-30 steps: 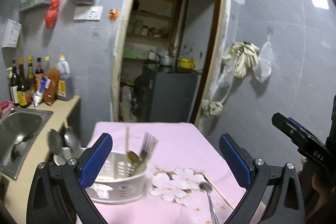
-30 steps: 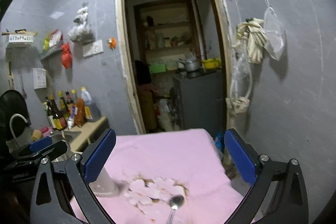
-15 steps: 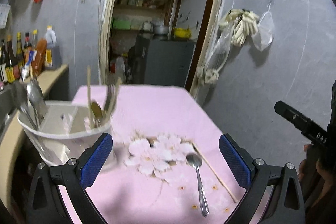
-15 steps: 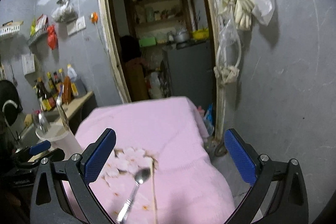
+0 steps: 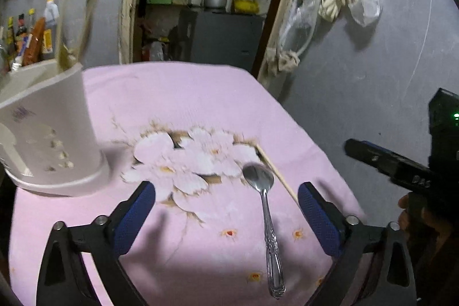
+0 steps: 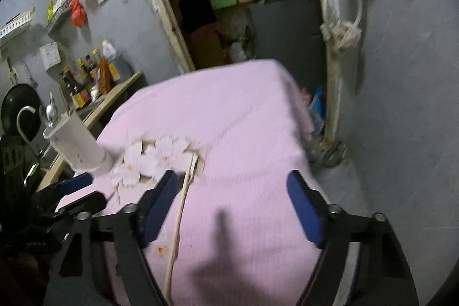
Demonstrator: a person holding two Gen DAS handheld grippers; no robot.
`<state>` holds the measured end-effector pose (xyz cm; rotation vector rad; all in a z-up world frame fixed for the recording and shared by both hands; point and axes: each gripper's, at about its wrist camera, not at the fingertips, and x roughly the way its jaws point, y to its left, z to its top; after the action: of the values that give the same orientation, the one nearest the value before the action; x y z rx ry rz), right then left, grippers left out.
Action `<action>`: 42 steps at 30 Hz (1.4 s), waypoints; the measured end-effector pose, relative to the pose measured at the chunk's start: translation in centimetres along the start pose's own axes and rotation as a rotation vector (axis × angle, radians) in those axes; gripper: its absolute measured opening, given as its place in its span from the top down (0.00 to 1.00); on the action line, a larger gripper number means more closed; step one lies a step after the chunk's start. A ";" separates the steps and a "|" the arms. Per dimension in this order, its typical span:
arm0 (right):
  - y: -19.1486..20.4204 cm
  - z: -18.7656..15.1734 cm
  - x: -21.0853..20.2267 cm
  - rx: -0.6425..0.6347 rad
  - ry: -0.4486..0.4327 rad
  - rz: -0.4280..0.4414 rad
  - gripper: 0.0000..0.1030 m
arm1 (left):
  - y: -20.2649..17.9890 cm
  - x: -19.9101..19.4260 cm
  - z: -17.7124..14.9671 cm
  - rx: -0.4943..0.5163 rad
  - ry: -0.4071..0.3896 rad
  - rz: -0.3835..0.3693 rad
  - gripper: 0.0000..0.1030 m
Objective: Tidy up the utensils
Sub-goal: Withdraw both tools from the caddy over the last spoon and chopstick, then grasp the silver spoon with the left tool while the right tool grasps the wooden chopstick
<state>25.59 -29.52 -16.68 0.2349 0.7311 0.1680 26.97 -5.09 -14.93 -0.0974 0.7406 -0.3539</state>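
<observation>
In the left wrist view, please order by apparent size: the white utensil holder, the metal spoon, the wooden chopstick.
1. white utensil holder, clearly the largest, though it is cut off at the picture's left edge.
2. metal spoon.
3. wooden chopstick, thinnest; its near end is hidden behind the left gripper finger, so its length stays unsure.

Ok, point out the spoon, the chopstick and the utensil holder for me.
spoon (image 5: pixel 258 177): left wrist view, on the bowl.
chopstick (image 6: pixel 180 205): right wrist view, mid-shaft.
utensil holder (image 5: pixel 57 116): left wrist view, on the white side wall.

Pink floral tablecloth (image 5: pixel 178 105); white holder (image 5: pixel 51 134)
</observation>
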 end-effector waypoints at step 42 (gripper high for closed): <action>0.5 0.5 7.0 -0.084 0.201 0.162 0.62 | -1.4 6.4 0.4 0.051 0.204 -0.111 0.69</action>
<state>31.05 -27.50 -20.70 0.1990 0.9025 0.3797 31.16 -8.63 -18.48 -0.0548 0.9293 -0.4932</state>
